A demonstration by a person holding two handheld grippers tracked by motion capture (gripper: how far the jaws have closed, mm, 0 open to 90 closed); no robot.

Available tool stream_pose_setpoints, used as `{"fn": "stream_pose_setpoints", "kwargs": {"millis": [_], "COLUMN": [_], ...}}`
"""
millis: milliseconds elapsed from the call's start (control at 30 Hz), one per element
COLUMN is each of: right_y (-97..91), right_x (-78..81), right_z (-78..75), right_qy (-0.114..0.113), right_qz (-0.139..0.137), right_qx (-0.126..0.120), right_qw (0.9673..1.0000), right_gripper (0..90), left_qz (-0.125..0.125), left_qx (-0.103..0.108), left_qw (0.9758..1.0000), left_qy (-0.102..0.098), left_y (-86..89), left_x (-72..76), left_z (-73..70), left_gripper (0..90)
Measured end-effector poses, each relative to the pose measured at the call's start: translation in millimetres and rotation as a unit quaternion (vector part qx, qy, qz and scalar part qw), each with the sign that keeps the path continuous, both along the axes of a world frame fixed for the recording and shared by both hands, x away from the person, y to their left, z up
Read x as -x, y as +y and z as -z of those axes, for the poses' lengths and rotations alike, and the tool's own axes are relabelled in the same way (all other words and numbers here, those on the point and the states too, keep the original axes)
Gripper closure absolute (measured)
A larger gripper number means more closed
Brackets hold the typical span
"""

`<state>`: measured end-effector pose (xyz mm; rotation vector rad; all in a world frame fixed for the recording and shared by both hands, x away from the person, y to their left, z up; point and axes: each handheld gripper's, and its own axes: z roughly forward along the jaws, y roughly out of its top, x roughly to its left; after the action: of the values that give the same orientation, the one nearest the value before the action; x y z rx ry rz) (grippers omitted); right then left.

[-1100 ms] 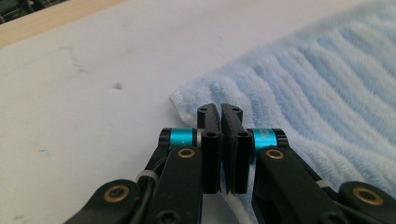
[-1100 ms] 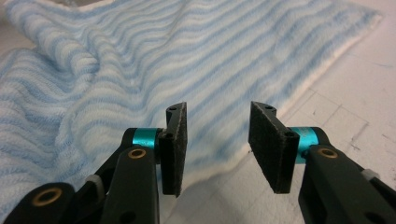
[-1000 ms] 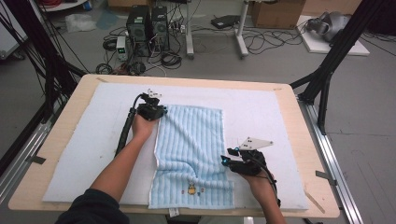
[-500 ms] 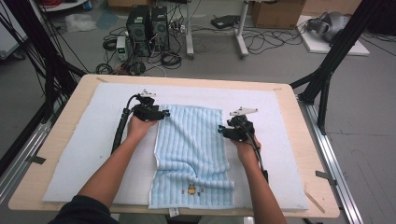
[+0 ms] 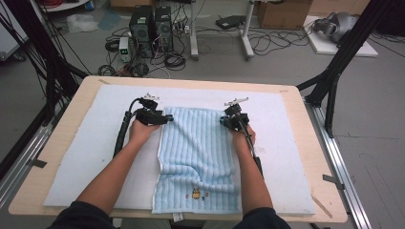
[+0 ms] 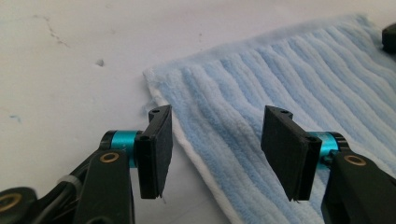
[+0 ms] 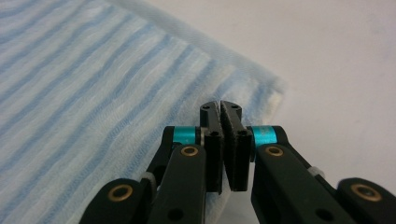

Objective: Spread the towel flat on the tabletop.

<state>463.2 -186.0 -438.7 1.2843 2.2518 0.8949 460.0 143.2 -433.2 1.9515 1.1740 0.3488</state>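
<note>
So the blue striped towel (image 5: 198, 157) is lying on the white mat (image 5: 86, 157) that covers the desk (image 5: 57, 138), far edge pretty flat, near end bunched into a fold. Each hand has its tongs at one of the far corners.

Left tongs (image 5: 165, 118) are at the far left corner, spread apart. In the left gripper view (image 6: 217, 154) the towel's white-hemmed edge runs between the two pads but neither one is pressing on it.

Right tongs (image 5: 223, 120) are at the far right corner, and they've just snapped closed. In the right gripper view (image 7: 223, 140) the pads are pressed flat together right over the corner; whether any towel is caught between them I can't tell.

As for writing: there's a small embroidered motif (image 5: 197, 193) near the towel's near edge, yellowish with a couple of tiny coloured bits beside it, too small to read. A little white tag (image 5: 177, 217) pokes out from the near hem, also unreadable.
</note>
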Motion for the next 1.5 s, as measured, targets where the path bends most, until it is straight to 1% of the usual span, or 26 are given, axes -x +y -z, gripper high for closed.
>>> {"fn": "stream_pose_setpoints", "kwargs": {"millis": [33,100,167,200,233,300,333,500,533,600,633,733,767,867,933,967,1000,1033,1133,1200,1233,1267,1300,1367,1400,1500], "right_y": [-2.1,-7.1,-9.6,-10.3,-10.5,-12.3,-12.7,-23.7,-26.9,-33.2,-36.2,-42.9,-44.6,-45.5,-43.4,-41.5,-39.4,-37.1,-27.9,-20.6,-18.8,-16.4,-15.3,-13.1,-11.3,-8.8], "right_x": [-2.7,-5.7,-7.1,-7.4,-7.2,-6.3,-4.8,8.5,11.0,15.8,17.9,22.1,22.8,24.2,25.3,26.2,26.7,26.8,23.8,21.1,20.5,19.5,17.9,14.2,11.7,6.7], "right_z": [-1.6,-4.9,-7.7,-8.3,-8.0,-7.6,-8.2,-17.8,-19.7,-21.9,-22.4,-20.2,-18.5,-14.9,-13.6,-12.9,-12.5,-11.8,-5.5,2.4,4.5,6.5,6.6,5.4,5.0,5.4], "right_qy": [-0.01,-0.03,-0.053,-0.061,-0.062,-0.049,-0.049,-0.066,-0.068,-0.072,-0.072,-0.065,-0.057,-0.054,-0.05,-0.049,-0.048,-0.046,-0.026,-0.008,-0.002,-0.009,-0.011,-0.016,-0.02,-0.038], "right_qz": [0.014,0.043,0.072,0.079,0.085,0.078,0.073,0.059,0.061,0.064,0.064,0.068,0.069,0.069,0.065,0.061,0.057,0.049,0.017,0.004,0.003,0.007,0.004,0.009,0.02,0.044], "right_qx": [0.007,0.006,0.019,0.026,0.024,0.004,0.0,-0.022,-0.023,-0.029,-0.029,-0.031,-0.034,-0.037,-0.039,-0.042,-0.046,-0.049,-0.064,-0.049,-0.043,-0.041,-0.033,-0.017,-0.004,0.011], "right_qw": [0.9998,0.9986,0.9958,0.9947,0.9942,0.9957,0.9961,0.9958,0.9956,0.9949,0.9949,0.9951,0.9953,0.9954,0.9958,0.9961,0.9962,0.9965,0.9974,0.9987,0.9991,0.9991,0.9994,0.9997,0.9996,0.9982], "right_gripper": [88.0,88.0,87.6,85.6,77.5,70.9,69.3,64.3,64.0,63.5,63.5,63.3,63.3,63.4,63.6,63.8,64.0,64.2,66.7,73.4,76.3,87.7,87.9,88.3,88.3,87.8], "left_qz": [0.003,0.006,0.003,-0.001,-0.002,-0.004,-0.005,-0.021,-0.021,-0.014,-0.013,-0.001,0.001,-0.021,-0.039,-0.045,-0.043,-0.042,-0.039,-0.035,-0.031,-0.02,-0.018,-0.021,-0.029,-0.051], "left_qx": [-0.004,-0.001,0.0,0.001,-0.001,-0.004,-0.004,-0.005,-0.009,-0.006,-0.023,-0.047,-0.048,-0.084,-0.074,-0.063,-0.054,-0.055,-0.041,-0.032,-0.034,-0.04,-0.05,-0.057,-0.055,-0.047], "left_qw": [1.0,1.0,0.9999,0.9999,0.9999,1.0,1.0,0.9996,0.9995,0.9998,0.9994,0.9979,0.9977,0.9942,0.9947,0.9954,0.9961,0.9962,0.9973,0.9983,0.9983,0.9983,0.9975,0.9966,0.9964,0.9958], "left_qy": [0.0,-0.002,-0.012,-0.013,-0.011,-0.007,-0.004,-0.02,-0.021,-0.014,-0.024,-0.044,-0.048,-0.064,-0.059,-0.057,-0.054,-0.053,-0.046,-0.035,-0.036,-0.037,-0.045,-0.055,-0.058,-0.06], "left_y": [-0.8,-2.2,-2.5,-1.9,-1.5,-0.6,-0.1,-2.9,-4.9,-9.4,-13.8,-19.6,-19.8,-17.4,-9.8,-7.0,-4.6,-3.6,-2.6,-3.4,-5.0,-5.3,-7.0,-8.2,-8.1,-5.4], "left_x": [0.8,2.1,4.3,4.5,3.9,2.6,1.5,-3.3,-5.0,-6.5,-5.6,-4.5,-4.7,-13.1,-21.6,-24.3,-25.4,-25.6,-26.0,-25.6,-24.8,-24.6,-24.4,-25.7,-26.8,-30.2], "left_z": [-0.6,-1.7,-2.6,-2.3,-1.3,1.3,2.9,7.8,10.1,14.1,14.9,15.1,15.3,13.0,11.5,11.5,11.8,12.3,14.2,15.6,15.7,15.3,15.0,16.1,16.7,17.2], "left_gripper": [43.5,43.2,43.3,43.7,43.7,43.7,43.7,48.2,49.4,51.8,53.0,71.0,87.5,88.2,88.2,88.2,88.1,87.9,82.2,76.6,75.1,79.5,86.9,88.4,88.4,88.4]}}
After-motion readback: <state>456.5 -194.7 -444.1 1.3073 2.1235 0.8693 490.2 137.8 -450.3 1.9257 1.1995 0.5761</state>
